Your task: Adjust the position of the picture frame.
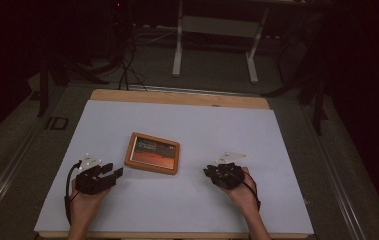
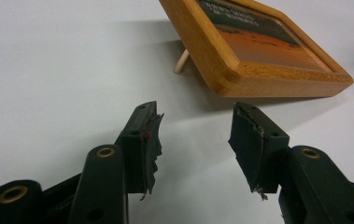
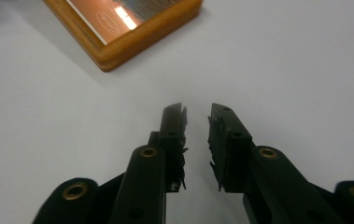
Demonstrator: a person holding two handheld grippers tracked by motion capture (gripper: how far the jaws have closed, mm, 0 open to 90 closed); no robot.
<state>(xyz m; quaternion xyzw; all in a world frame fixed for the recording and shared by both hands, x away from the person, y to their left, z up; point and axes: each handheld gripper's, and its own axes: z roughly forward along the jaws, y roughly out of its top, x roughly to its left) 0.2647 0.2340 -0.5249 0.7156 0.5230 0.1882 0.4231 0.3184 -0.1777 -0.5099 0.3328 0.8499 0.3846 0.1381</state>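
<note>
Wooden picture frame (image 1: 152, 153) lies between my tools on the bench (image 1: 187, 200), propped on its peg. My left tool (image 2: 195, 135) and right tool (image 3: 197, 140) are both released, gripping nothing, ready beside it.

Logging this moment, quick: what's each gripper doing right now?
Left gripper: open, empty, short of the frame.
Right gripper: narrowly open, empty.

We are seeing the picture frame (image 2: 258, 51) running off the top edge in both gripper views, its lettering staying too blurred to read. In the high view, darkness is swallowing the room beyond the bench (image 1: 177, 205).
</note>
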